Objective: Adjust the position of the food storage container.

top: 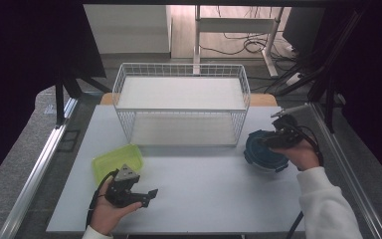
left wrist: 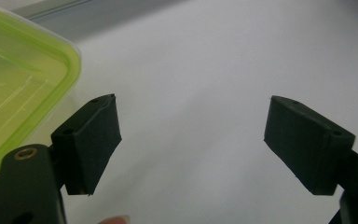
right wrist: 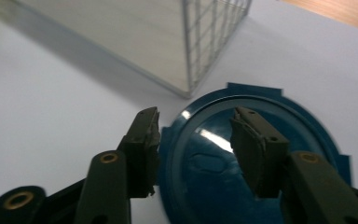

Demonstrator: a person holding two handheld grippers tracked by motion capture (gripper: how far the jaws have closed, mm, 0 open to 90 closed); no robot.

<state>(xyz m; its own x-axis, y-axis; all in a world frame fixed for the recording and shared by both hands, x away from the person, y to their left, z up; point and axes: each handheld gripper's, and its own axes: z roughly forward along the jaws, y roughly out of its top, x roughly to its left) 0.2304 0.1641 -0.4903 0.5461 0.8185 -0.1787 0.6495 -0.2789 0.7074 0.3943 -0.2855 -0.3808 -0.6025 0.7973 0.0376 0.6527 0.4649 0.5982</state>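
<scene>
Blue round container [top: 264, 149] sits on worktop [top: 194, 174] by wire basket [top: 181, 102], directly under right gripper [right wrist: 196, 140]; fingers half-closed astride its lid edge, not yet clamped. Left gripper [left wrist: 191, 140] wide open, empty.

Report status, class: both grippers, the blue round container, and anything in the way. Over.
Left gripper open, idle beside green container. Right gripper straddles rim of blue round container; grip unconfirmed. Wire basket stands close behind.

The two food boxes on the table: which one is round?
The dark blue container, on the right beside the wire basket, under the right hand-held gripper. The yellow-green container is rectangular.
</scene>
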